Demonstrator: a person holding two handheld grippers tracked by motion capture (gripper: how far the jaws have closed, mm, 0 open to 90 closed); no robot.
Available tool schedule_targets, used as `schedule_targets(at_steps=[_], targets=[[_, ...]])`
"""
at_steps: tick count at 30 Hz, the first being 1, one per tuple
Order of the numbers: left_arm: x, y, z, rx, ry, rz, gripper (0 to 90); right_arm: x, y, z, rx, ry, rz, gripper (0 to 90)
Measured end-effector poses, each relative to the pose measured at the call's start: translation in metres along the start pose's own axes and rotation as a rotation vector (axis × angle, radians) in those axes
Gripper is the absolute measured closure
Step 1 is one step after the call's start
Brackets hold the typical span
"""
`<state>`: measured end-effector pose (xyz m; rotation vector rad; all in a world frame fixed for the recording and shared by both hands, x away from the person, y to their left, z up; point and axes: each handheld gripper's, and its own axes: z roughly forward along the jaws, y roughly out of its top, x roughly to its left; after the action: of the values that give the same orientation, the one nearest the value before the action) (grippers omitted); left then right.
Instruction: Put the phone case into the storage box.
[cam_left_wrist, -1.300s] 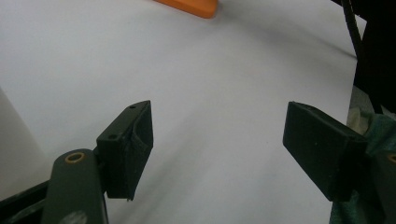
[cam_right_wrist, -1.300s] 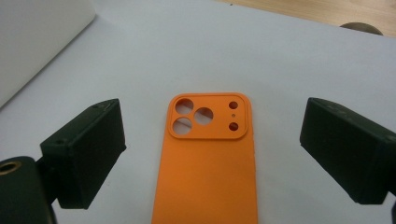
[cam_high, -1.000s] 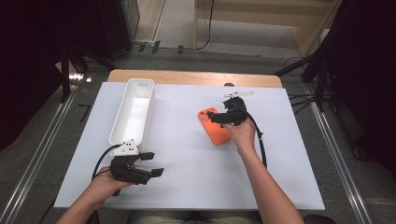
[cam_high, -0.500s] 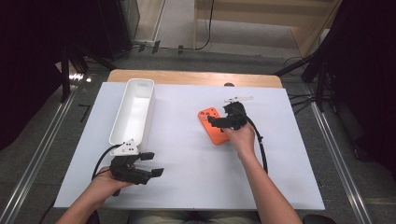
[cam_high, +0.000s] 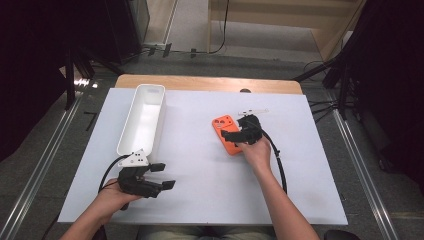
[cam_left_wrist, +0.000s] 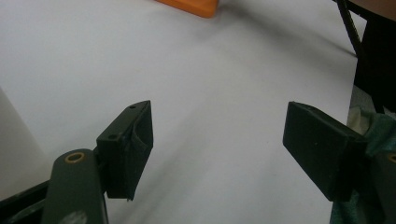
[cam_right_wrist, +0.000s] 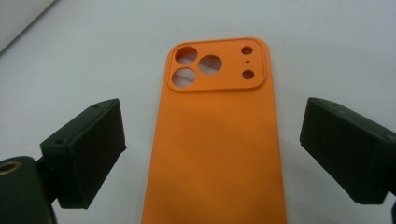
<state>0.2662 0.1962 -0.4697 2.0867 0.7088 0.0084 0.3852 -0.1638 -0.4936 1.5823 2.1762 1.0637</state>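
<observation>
The orange phone case (cam_right_wrist: 215, 140) lies flat, back up, on the white table (cam_high: 200, 175), not yet gripped. My right gripper (cam_right_wrist: 212, 154) straddles it, jaws wide apart, touching nothing. My left gripper (cam_high: 152, 181) waits open and empty beside the white bin (cam_high: 142, 120), so grasping and carrying remain.

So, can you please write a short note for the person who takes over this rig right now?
Right gripper: open, jaws on either side of the orange phone case, not gripping it yet.
Left gripper: open, holds nothing, near the front left of the table.
Phone case: flat on the table, back side up. White tray: at the left, looks empty.
Done: right gripper lined up on the case.
Left: close, lift; probably carry it to the tray.
</observation>
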Motion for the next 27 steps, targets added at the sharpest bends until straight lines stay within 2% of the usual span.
schedule_targets(at_steps=[12,15,20,22,27], targets=[[0.0,0.0,0.0,0.001,0.0,0.0,24.1,0.001,-0.007,0.007,0.018,0.005,-0.005,5.6],[0.0,0.0,0.0,0.002,0.0,0.0,24.1,0.002,-0.009,0.007,0.023,0.007,0.009,5.6],[0.0,0.0,0.0,0.009,0.002,0.003,24.1,0.0,-0.013,0.01,0.024,0.001,-0.009,5.7],[0.0,0.0,-0.001,0.01,0.001,0.003,24.1,0.001,-0.015,0.011,0.034,0.007,0.011,5.6],[0.0,0.0,-0.001,0.01,0.002,0.003,24.1,0.002,-0.017,0.014,0.038,0.004,0.003,5.6]])
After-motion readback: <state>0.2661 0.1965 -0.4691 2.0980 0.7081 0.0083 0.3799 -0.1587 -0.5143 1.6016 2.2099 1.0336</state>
